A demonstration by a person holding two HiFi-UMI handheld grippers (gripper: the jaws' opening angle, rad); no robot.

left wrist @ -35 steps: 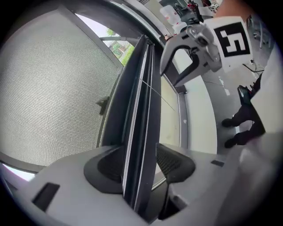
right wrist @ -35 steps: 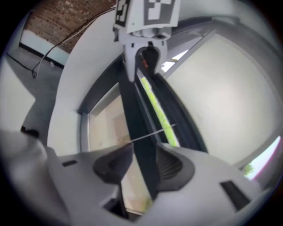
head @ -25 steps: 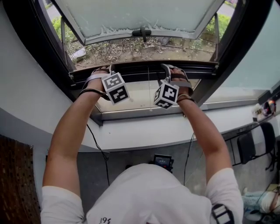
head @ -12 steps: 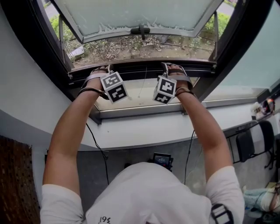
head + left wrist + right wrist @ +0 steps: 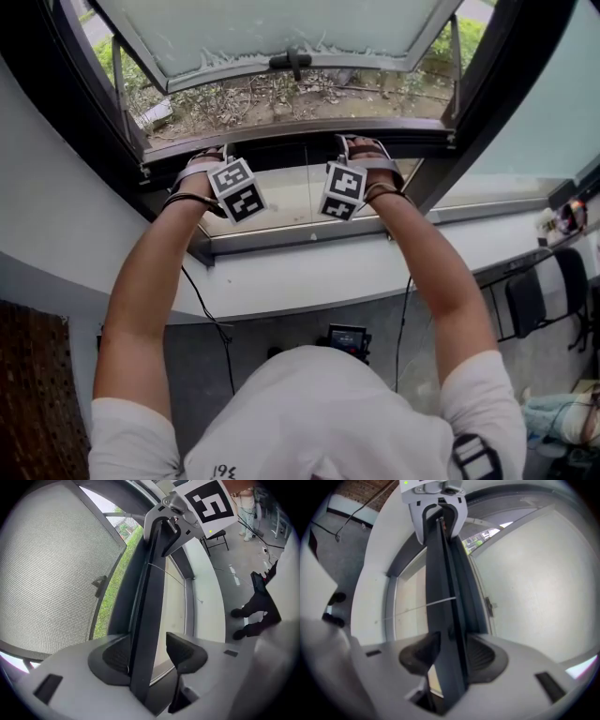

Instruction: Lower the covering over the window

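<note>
Two grippers: both are on one dark bar (image 5: 281,147), the bottom rail of the window covering, judging by the task.
Left gripper (image 5: 149,649): jaws partly apart. The bar runs between them and lies against the outer pad, with a thin gap on the inner pad's side. It is a loose hold, not a clamp.
Right gripper (image 5: 452,651): jaws closed onto the bar, with both pads touching it.
Bar position: straight ahead inside each pair of jaws. In each gripper view it runs on past the fingertips to the other gripper.
Long axis: sideways across the window opening, from one gripper to the other.
Nearer hand: neither. Each hand holds its own part of the bar, one either side of the middle.
Cord (image 5: 164,571): thin line crossing beyond the left gripper's tips; I cannot tell its purpose.
Sash (image 5: 281,37): swung outward, beyond the bar from both grippers.
Sill (image 5: 309,272): on the person's side of both grippers, with a pale strip between it and the bar.
Next move (judgement): pull the bar level toward the sill. The looser left hold could slip.
</note>
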